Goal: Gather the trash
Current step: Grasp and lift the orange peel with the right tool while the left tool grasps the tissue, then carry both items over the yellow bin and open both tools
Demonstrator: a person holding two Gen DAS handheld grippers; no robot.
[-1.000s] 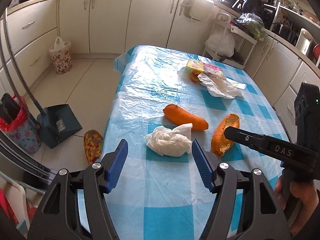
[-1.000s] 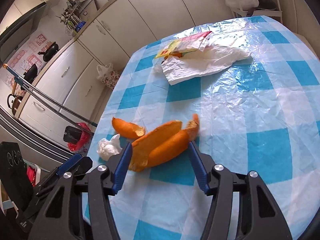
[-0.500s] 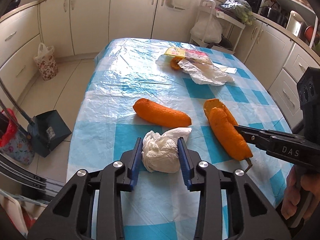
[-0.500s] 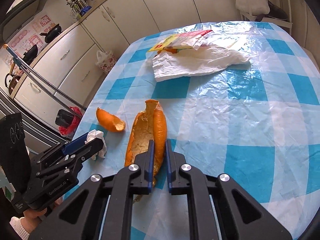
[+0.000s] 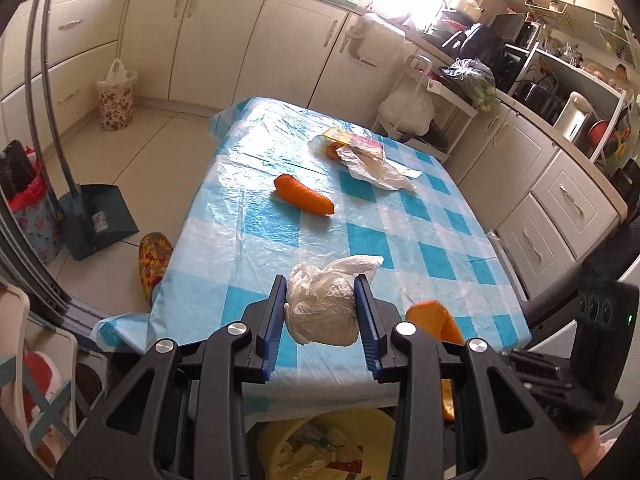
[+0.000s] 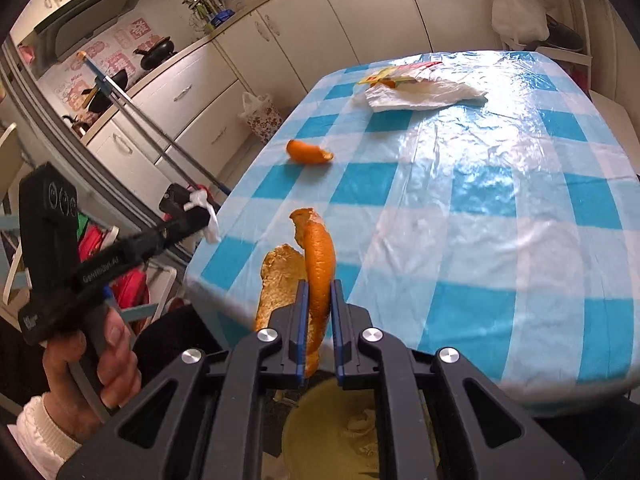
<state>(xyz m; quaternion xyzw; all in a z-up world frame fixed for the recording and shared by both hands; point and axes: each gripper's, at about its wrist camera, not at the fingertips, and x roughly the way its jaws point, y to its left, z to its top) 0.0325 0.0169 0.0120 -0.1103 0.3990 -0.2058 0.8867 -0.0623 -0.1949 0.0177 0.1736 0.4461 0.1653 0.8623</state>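
Orange peel [image 6: 318,264] and tissue [image 5: 322,308] were just clamped by right gripper [image 6: 319,320] and left gripper [image 5: 320,316], lifted off the tabletop [image 5: 420,236]; bin [image 6: 320,432] at 6 o'clock, release due.

No legible text (labels blurred)

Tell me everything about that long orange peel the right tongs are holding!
The orange peel is a long, curved strip, bright bumpy orange outside and pale, spongy yellow-white inside. It looks like two flaps joined together, one showing its rind, the other its pith. It stands nearly upright, pinched low down between the blue pads of the right tongs, with its top end sticking up free. It hangs in the air off the table's near edge, above a yellow bin with trash in it. Nothing else touches it.
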